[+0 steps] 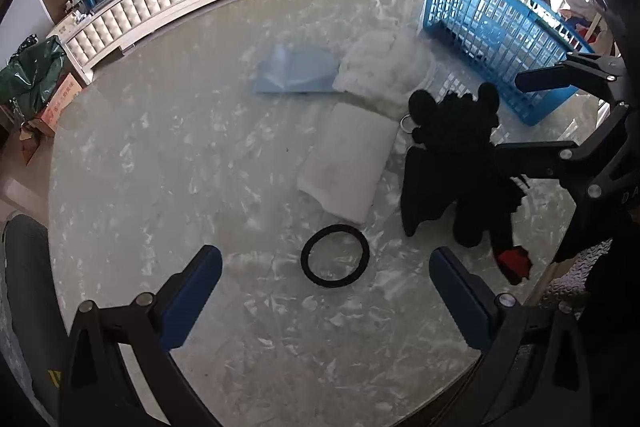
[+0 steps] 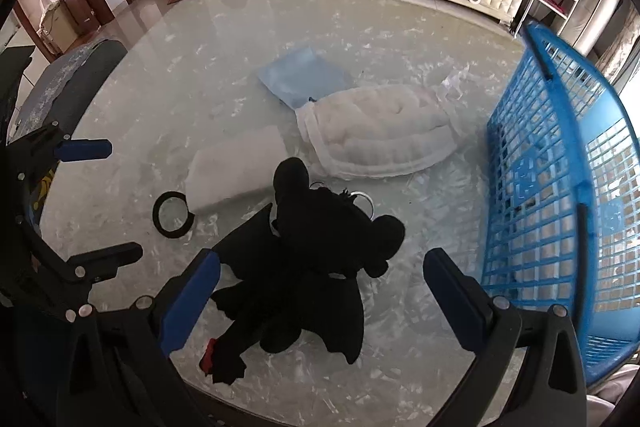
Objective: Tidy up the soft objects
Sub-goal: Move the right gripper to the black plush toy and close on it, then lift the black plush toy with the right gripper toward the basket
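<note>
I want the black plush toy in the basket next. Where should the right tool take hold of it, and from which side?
Probably grip the black plush toy across its thick middle body, coming straight down from above. It lies flat on the table between the right tool's open fingers; the thin wings and tail would likely slip or dangle.

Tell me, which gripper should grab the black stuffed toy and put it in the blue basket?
Probably the right gripper. It is open with the black stuffed toy lying between its fingers, and the blue basket is just beside it. The left gripper is open over the black ring, farther from the toy.
</note>
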`<state>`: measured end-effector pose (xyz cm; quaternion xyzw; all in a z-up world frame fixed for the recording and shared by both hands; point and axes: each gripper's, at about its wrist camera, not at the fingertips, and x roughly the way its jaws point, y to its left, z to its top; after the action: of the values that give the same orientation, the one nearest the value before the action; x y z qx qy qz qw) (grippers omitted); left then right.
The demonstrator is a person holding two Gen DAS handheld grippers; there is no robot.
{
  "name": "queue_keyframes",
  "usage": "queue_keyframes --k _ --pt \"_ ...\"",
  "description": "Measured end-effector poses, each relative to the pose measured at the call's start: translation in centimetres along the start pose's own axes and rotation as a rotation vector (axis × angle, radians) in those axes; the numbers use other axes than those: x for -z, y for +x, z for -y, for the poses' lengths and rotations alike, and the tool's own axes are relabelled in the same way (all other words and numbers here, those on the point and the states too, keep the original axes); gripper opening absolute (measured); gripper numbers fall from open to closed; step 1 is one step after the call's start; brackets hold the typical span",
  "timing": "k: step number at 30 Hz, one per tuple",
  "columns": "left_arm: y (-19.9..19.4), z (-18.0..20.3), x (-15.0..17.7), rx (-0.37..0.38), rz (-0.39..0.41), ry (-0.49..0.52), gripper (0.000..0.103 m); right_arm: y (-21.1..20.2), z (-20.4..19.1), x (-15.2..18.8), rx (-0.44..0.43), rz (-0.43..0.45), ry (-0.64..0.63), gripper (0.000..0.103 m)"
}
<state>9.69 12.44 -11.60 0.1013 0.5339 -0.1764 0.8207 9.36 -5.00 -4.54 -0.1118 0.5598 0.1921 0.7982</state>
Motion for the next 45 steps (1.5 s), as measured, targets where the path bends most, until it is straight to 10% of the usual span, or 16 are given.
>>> queue_keyframes --k 25,33,37,45 --pt "7.1 -1.4 -1.0 -0.018 -0.139 0.001 0.093 5.5 1.8 -1.0 -0.037 -0.076 0.048 0.097" --pt "6.3 -1.4 -1.4 0.001 -0.116 0.000 0.040 6.5 2.5 -1.4 -0.117 -0.099 0.097 0.093" --pt "5.6 -0.9 -1.3 0.044 -0.122 0.010 0.015 6.6 2.3 -1.4 -0.167 -0.096 0.103 0.075" --pt "5.3 0.1 -0.8 0.069 -0.135 0.027 0.008 6.0 1.5 -1.4 -0.176 -0.056 0.074 0.055"
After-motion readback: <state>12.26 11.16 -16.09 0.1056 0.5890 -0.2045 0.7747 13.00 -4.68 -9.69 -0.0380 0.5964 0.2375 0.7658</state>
